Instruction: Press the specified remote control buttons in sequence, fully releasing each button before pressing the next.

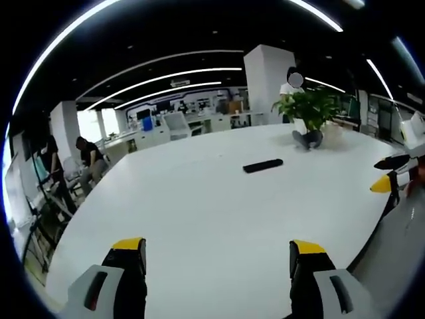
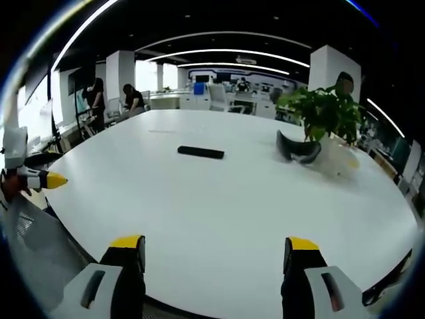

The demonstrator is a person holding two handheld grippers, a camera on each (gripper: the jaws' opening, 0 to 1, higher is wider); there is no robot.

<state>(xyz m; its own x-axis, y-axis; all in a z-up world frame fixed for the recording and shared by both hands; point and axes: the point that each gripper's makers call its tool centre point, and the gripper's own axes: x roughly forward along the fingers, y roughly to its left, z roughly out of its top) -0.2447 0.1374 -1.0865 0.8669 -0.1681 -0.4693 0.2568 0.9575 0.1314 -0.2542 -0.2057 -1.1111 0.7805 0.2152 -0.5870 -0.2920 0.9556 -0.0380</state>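
A potted plant [image 2: 323, 113] stands on the white table [image 2: 219, 219].

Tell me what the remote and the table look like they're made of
The remote: probably matte black plastic, a flat dark bar with no shine; buttons too small to tell. The table: a smooth white top, likely laminate or painted board, evenly pale with a soft sheen and no grain; the exact material is open.

I look across a wide white counter [image 1: 199, 219] in an open office with a dark ceiling and long curved light strips [image 2: 226, 52]. A white pillar [image 1: 265, 80] stands at twelve o'clock, desks [image 1: 166, 126] at eleven.
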